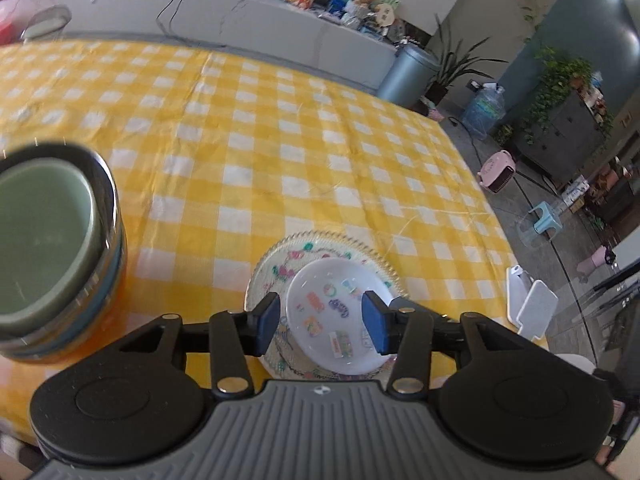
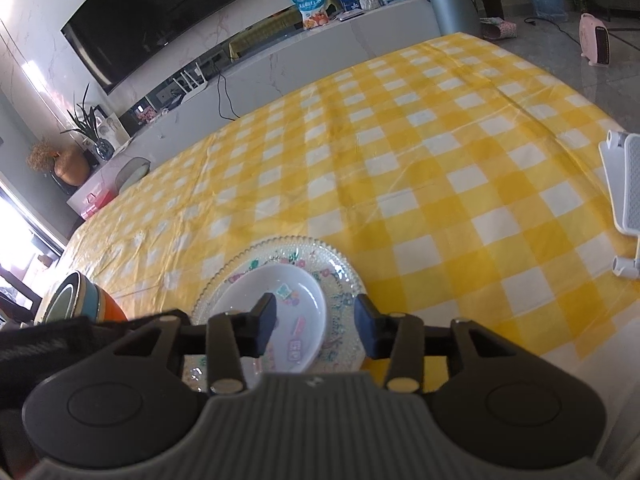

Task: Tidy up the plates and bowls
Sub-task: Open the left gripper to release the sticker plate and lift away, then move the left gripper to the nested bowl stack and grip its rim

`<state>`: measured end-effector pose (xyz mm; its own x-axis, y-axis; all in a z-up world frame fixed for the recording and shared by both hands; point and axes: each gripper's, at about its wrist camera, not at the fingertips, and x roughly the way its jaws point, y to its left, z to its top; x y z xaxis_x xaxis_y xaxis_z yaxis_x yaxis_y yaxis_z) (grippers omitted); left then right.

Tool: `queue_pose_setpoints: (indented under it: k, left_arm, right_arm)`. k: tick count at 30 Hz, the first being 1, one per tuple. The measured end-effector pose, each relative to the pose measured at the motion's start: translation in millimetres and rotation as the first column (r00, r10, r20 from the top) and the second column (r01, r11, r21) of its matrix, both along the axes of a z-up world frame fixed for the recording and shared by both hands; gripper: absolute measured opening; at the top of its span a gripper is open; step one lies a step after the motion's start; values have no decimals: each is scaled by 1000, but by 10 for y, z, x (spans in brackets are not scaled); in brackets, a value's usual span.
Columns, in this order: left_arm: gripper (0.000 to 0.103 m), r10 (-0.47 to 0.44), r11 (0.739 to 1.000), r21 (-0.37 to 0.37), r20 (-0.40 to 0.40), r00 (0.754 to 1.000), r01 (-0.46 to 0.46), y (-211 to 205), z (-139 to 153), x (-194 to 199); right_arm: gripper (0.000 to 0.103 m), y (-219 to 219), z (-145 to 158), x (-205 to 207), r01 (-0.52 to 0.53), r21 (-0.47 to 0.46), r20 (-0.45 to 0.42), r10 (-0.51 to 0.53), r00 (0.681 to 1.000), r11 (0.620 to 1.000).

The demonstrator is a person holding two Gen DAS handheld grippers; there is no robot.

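small plate [image 1: 340, 324] on glass plate [image 1: 280, 256] — near rims hidden by left gripper [image 1: 324, 322].

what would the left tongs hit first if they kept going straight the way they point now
Most likely the small white plate with cartoon stickers, which sits on the glass plate directly ahead between the open left tongs. Depth is unclear, but nothing else shows in that line.

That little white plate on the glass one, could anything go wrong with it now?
Possibly. The small white plate lies off-centre on the glass plate, so a knock could slide it. Both the left gripper and the right gripper hang open just above it, and could clip its rim.
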<state>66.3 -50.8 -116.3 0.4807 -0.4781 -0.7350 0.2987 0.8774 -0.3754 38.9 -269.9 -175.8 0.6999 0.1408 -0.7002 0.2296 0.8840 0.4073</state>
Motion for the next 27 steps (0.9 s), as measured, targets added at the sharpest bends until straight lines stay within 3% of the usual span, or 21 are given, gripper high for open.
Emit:
queue_pose_setpoints:
  k: [6,9,13,21,27]
  left_arm:
    - [73,-27,1000,11,112,993,26,188,505,-55]
    - [81,-26,999,23,151,988,23,332,737,-51]
    - [85,31,999,36,140,990,-36,579,909,15]
    - [87,191,981,1,70,979,-192,1163,811,250]
    - [87,294,956,-3,-15,956,-294,1533,537,369]
  right_arm:
    - [63,152,195,-3,-9,-89,-18,8,1000,996]
    - [67,226,326,49,-21,-61,-26,19,999,998]
    - [71,393,544,204,-55,-10,-72,54,996,998]
    - [79,839,897,540,-144,117,-73,153,986,983]
    - [78,1169,808,784,-181,150,-138,202,970,972]
